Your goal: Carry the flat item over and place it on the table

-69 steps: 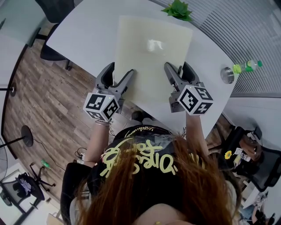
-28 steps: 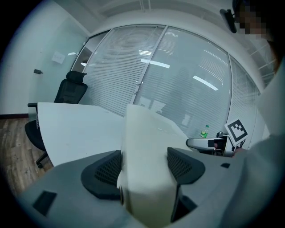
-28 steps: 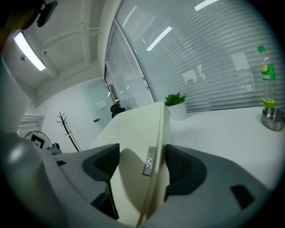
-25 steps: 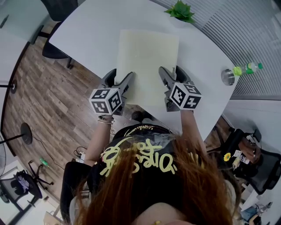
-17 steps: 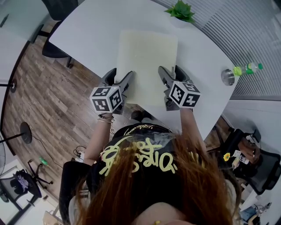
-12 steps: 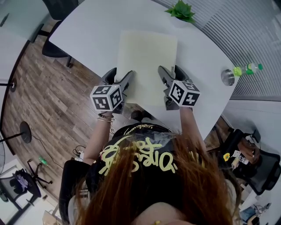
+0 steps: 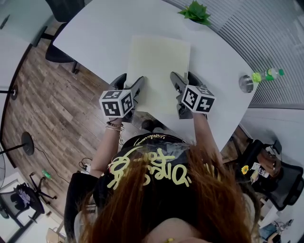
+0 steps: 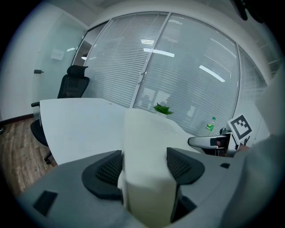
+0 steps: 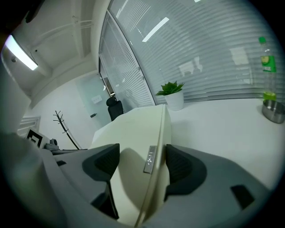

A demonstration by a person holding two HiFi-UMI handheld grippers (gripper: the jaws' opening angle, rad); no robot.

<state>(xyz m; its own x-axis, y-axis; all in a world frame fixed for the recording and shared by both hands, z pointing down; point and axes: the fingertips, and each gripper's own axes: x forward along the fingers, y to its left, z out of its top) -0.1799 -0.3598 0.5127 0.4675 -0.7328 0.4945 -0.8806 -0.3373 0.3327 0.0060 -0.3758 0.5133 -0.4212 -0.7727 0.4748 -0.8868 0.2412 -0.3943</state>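
Note:
The flat item (image 7: 159,66) is a pale cream rectangular pad, seen in the head view over the white table (image 7: 95,33). Its near edge reaches the table's front edge. My left gripper (image 7: 133,89) is shut on the near left corner, my right gripper (image 7: 179,86) on the near right side. In the left gripper view the pad (image 8: 144,147) fills the gap of the left gripper (image 8: 144,165), both black pads against it. The right gripper (image 9: 141,162) clamps the pad's thick edge (image 9: 133,142), which carries a small label. I cannot tell whether the pad rests on the tabletop.
A potted green plant (image 7: 194,10) stands at the table's far edge. A green bottle (image 7: 267,73) and a metal cup (image 7: 245,82) sit at the right end. A black office chair (image 7: 59,9) stands at the far left. Wooden floor (image 7: 42,118) lies to the left.
The pad looks smaller and has lost its glare: it has sunk towards the tabletop. Both grippers went down with it and drew slightly closer together.

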